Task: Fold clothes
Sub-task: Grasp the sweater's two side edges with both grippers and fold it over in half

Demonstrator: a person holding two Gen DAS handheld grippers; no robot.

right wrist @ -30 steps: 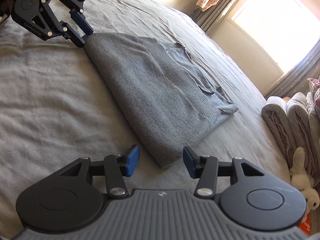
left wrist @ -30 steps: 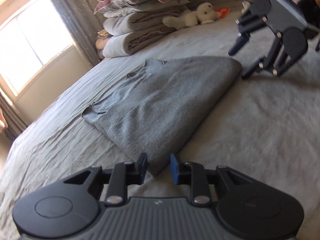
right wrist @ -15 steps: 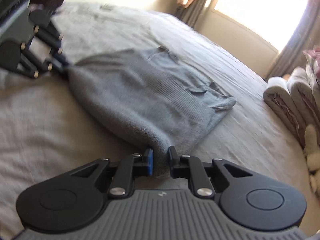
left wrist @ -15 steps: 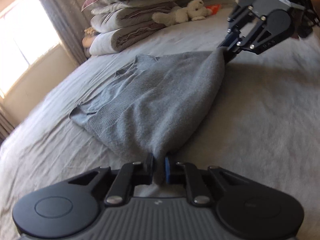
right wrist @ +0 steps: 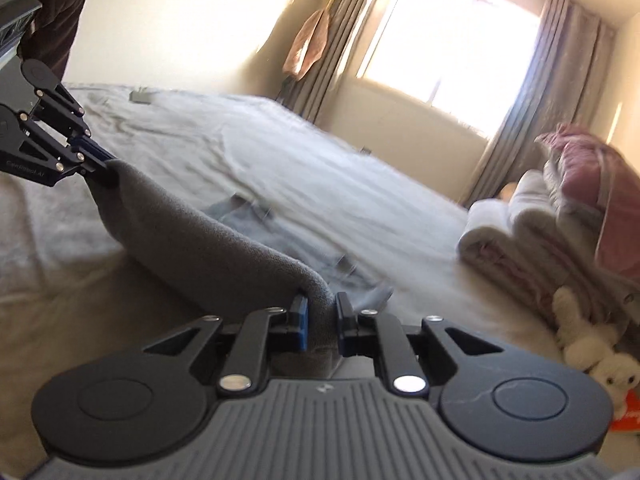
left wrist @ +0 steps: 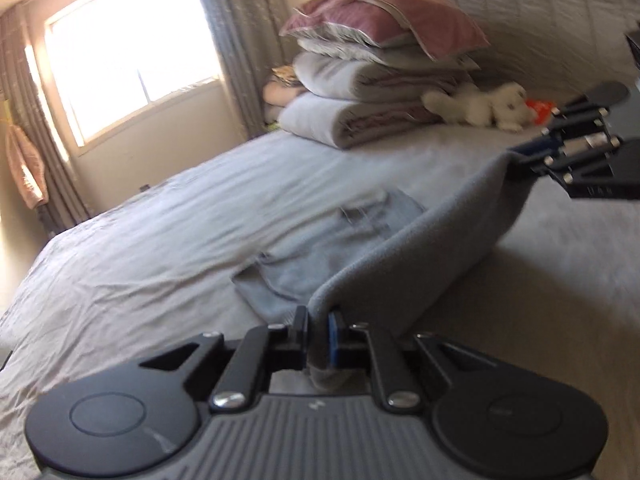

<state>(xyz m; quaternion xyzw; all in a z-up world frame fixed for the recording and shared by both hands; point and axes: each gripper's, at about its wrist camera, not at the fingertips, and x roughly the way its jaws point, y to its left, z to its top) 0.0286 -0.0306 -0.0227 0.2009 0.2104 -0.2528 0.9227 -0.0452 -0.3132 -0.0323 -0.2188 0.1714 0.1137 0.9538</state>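
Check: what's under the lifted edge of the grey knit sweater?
The grey knit sweater hangs between the left gripper and right gripper. Under the raised edge only the grey bedsheet shows; its far half hides what's beneath.

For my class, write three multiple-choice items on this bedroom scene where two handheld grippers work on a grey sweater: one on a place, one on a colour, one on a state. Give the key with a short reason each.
1. Where does the white stuffed toy lie?
A. On the bed beside the stack of folded bedding
B. On the windowsill
C. On top of the sweater

2. What colour is the pillow on top of the stack?
A. Green
B. Dusty pink
C. Black

3. How is the near edge of the grey sweater now?
A. Lying flat on the bed
B. Lifted, pinched at one corner by the left gripper and at the other by the right gripper
C. Rolled into a ball

Key: 1 A, the toy rests against the bedding on the mattress. 2 B, the top pillow is pink. 3 B, both grippers are clamped on cloth and the edge hangs between them above the bed.
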